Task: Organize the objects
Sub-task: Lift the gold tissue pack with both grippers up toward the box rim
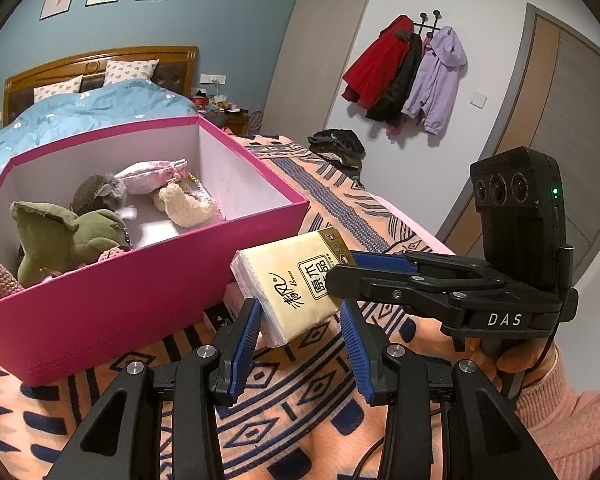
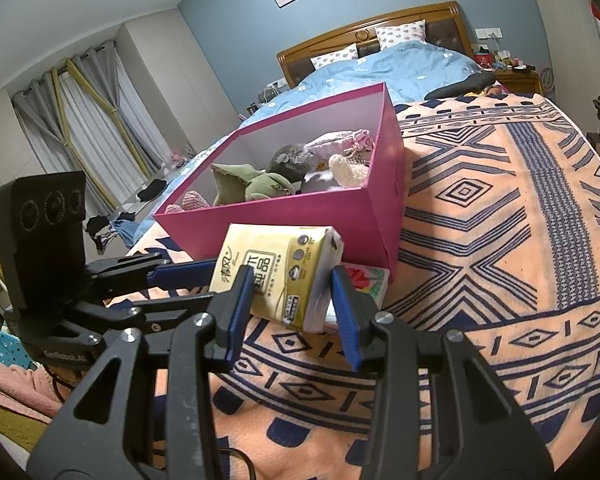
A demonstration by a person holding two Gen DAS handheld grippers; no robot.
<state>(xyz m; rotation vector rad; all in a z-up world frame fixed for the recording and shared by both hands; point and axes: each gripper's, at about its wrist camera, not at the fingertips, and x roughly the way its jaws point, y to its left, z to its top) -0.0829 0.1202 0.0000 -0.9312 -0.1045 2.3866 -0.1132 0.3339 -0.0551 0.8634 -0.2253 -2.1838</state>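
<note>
A yellow tissue pack (image 1: 288,276) (image 2: 276,252) hangs just above the patterned blanket, right in front of the open pink box (image 1: 120,296) (image 2: 300,220). My left gripper (image 1: 300,316) (image 2: 212,280) is shut on it, with a blue pad against each side. My right gripper (image 1: 340,270) (image 2: 290,296) comes in from the other side and is also shut on the pack. Inside the box lie a green plush toy (image 1: 72,236) (image 2: 260,184), a grey one (image 1: 100,194), a cream one (image 1: 184,208) and a pink pouch (image 1: 148,176).
A second small pack with a red flower print (image 2: 366,280) lies on the orange and blue blanket (image 2: 480,240) under the held pack, against the box's corner. A hand in a pink sleeve (image 1: 516,360) holds the right gripper. A pile of dark clothes (image 1: 336,146) sits at the bed's far edge.
</note>
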